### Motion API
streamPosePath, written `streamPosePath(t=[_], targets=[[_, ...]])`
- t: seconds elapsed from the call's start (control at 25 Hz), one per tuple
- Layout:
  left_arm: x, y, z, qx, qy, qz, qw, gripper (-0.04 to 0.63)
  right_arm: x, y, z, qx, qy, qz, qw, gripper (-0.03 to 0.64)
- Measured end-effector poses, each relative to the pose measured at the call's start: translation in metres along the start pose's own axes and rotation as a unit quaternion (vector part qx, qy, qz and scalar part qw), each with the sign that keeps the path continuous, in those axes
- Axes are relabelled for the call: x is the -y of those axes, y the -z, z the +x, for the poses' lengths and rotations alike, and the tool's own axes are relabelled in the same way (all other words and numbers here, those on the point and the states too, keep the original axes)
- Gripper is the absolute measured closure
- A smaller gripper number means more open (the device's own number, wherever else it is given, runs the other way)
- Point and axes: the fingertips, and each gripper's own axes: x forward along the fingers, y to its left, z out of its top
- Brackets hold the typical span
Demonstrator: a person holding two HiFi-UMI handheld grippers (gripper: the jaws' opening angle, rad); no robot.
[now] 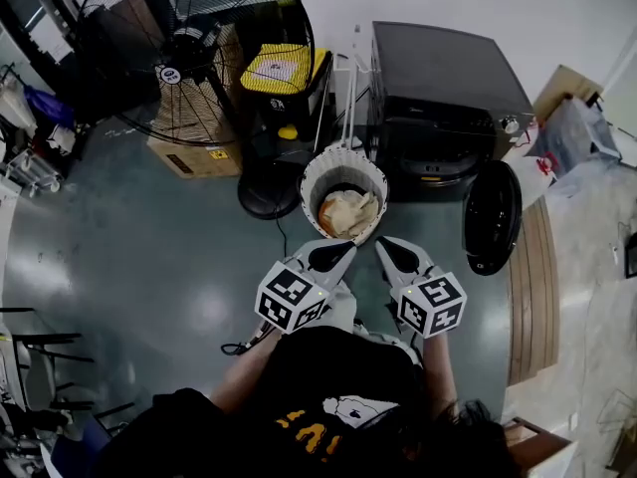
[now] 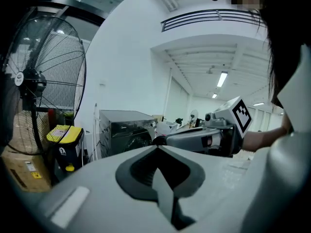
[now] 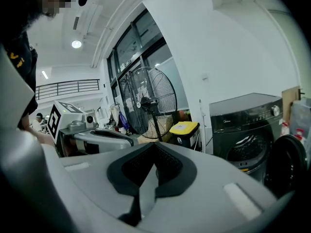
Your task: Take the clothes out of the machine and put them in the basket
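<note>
The head camera sits above the person and looks steeply down, with the left tool (image 1: 343,251) and right tool (image 1: 384,246) close below and the basket (image 1: 343,153), washer (image 1: 443,88) and fan (image 1: 194,48) ahead. Each tool camera rides just behind its jaws and faces almost level. Both see the fan, the washer and the other tool.

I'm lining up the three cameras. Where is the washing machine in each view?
Head view: washing machine, upper right.
Left gripper view: left of centre, midway down.
Right gripper view: right side, door open.
Shared landmark: the standing fan, left of the machine in every view.
</note>
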Motion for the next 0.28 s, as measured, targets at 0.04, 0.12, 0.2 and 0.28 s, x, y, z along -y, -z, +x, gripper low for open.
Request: streamPosePath(t=[0.04, 0.12, 0.2, 0.28], targets=[[0.0004, -0.0012, 0.0003, 0.001, 0.002, -0.001, 1.0000, 0.591, 0.0007, -0.0007, -0.0002, 0.000, 0.000, 0.000, 1.000, 0.609], [0.0010, -0.0021, 0.0011, 0.002, 0.005, -0.002, 1.0000, 0.591, 0.0022, -0.0008, -0.0002, 0.000, 0.001, 0.000, 1.000, 0.609], [0.0014, -0.0011, 0.0017, 0.002, 0.007, -0.001, 1.0000, 0.591, 0.0030, 0.0006, 0.0002, 0.000, 0.001, 0.000, 1.000, 0.609], [0.0016, 0.0006, 0.0023, 0.002, 0.008, 0.000, 1.0000, 0.591, 0.0035, 0.0026, 0.0009, -0.001, 0.000, -0.001, 1.000, 0.609]])
